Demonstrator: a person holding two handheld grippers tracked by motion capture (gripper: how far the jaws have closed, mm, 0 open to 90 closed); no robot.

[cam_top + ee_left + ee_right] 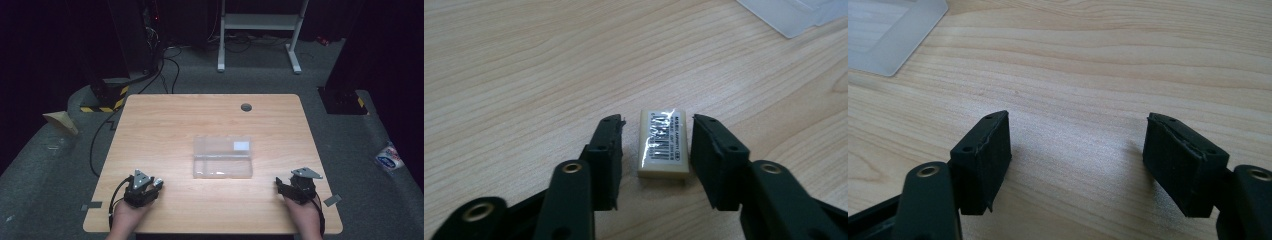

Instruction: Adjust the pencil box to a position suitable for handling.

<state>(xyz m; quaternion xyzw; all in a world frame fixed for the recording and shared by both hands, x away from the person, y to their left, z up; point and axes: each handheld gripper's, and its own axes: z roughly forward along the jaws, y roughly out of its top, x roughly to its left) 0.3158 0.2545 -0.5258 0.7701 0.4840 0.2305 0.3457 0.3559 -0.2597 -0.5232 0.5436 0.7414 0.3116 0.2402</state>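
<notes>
Cream-white rectangular eraser (664,144), wrapped in a clear sleeve with a printed barcode label, lies flat on the light wood-grain surface (165,125) at its near left part. In the left gripper view it sits between the two black jaws of the left gripper (657,150), close to both pads; the jaws stand apart around it, with a thin gap visible at the left pad and the right pad just beside the eraser's edge, so whether that pad touches cannot be told. In the high view the left gripper (150,186) rests low over the near left of the surface, held by the person's left hand (129,217), and the eraser shows as a small pale spot (158,182) at its tip.

The right gripper (286,187) sits over the near right of the surface, held by the right hand (302,217). In the right gripper view its jaws are spread wide (1078,150), with bare wood between them.

A clear rectangular plastic box (223,157) with a small white label lies at the middle of the surface, between the two grippers and farther away than both. One corner of it shows at the top right of the left gripper view (794,15) and at the top left of the right gripper view (888,35). A small round grey grommet (246,107) sits near the far edge of the surface.
</notes>
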